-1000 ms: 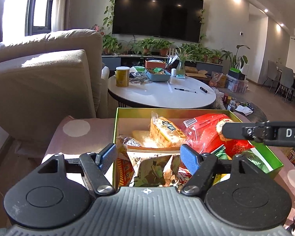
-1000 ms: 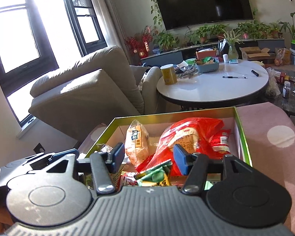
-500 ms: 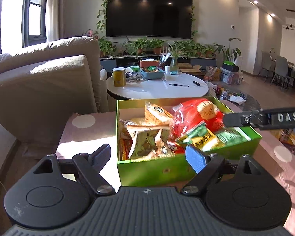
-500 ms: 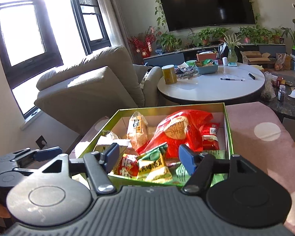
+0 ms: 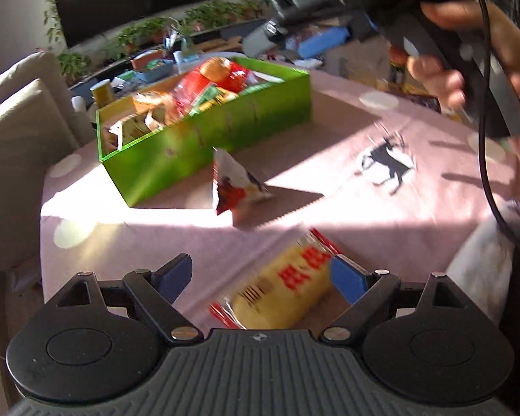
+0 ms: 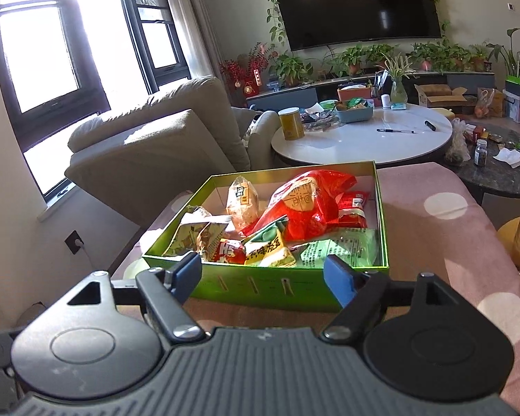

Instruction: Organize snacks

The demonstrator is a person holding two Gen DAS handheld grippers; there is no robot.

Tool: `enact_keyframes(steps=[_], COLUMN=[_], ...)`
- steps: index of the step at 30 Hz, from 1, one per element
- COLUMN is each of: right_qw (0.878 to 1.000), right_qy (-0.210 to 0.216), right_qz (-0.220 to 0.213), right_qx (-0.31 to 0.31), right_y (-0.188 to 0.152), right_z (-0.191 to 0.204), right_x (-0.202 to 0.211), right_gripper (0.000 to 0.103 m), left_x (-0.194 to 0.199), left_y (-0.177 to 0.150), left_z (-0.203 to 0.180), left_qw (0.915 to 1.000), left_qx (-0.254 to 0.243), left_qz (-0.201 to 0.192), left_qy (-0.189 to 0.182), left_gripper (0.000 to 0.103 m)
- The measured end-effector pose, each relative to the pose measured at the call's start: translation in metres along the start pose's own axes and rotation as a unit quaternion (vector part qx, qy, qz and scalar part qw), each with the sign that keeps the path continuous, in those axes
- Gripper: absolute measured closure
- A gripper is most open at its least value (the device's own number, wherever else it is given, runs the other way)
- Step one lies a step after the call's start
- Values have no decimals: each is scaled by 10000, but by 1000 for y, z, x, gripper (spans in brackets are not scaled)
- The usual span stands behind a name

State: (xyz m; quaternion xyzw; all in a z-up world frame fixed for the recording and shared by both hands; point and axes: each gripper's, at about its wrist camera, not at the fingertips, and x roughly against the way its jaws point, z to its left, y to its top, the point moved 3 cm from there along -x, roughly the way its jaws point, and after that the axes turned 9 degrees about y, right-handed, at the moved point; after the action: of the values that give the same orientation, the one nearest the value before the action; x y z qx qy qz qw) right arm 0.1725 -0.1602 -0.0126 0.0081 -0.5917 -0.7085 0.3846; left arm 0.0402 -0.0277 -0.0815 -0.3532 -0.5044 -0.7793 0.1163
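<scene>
Green box (image 6: 287, 286): rectangular, glossy card walls, on the pink dotted cloth surface (image 5: 329, 145); heaped with crinkled foil and plastic snack packets, a large red bag (image 6: 308, 204) uppermost.
Yellow packet (image 5: 284, 287): oblong, red lettering, red crimped ends, lying flat on the cloth between the parted left tongs (image 5: 261, 275).
Small peaked packet (image 5: 234, 183): white-red, beside the box.
Right tongs (image 6: 263, 275): spread apart, holding nothing, before the box's near wall.
</scene>
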Motion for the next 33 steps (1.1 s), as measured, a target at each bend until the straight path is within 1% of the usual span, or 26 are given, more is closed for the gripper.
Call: enact_keyframes(steps=[5,9,11,12,13,15,19,24,26,27,28,29,30,33], right_qw=[9998,9994,9990,9988,9983,9967,9915,9859,9841,9835,9830,9824,9820,9809], right_qy=[55,15,17,23,46,158,405,444,411,384,366,359,360,355], right_qz=[96,284,398,459,537,709,1050,1376,1435,1448,1458,1469,1474,1475], right_qx=[152,209,190,189,212,349,652,845,968,1015,1056,1094,1124,1215], right_y=[-7,-15,-20,-23,-26,-33,-49,-64,-68,-69,-70,-71,-72,-74], right_z=[11,12,12,12,13,17,26,30,32,32,32,33,33,34], right_x=[1,-6,-10,-13,-16,-23,-38,-52,-56,-57,-58,-60,-61,-64], right_gripper=[23,23,23,23,23,23,23,23,23,23,23,23,23,23], left_x=[-17,-31,-35,-36,-36,-35,-31,-30,-33,-34,-35,-35,-35,-34], left_y=[-6,-3,-1,0,0,-1,-9,-14,-16,-18,-19,-19,-20,-22], left_z=[-6,-6,-1,2,4,9,19,31,38,40,40,40,38,36], left_qw=[9999,9996,9989,9983,9976,9963,9926,9871,9842,9831,9825,9824,9824,9823], left_qx=[-63,133,386,511,616,733,1090,1372,1537,1605,1623,1604,1570,1620], left_qz=[125,218,232,256,276,266,271,252,278,291,317,311,315,278], left_qy=[94,132,159,145,174,360,469,788,834,832,853,907,956,895], left_gripper=[19,38,47,55,57,59,60,60,57,54,46,40,33,31])
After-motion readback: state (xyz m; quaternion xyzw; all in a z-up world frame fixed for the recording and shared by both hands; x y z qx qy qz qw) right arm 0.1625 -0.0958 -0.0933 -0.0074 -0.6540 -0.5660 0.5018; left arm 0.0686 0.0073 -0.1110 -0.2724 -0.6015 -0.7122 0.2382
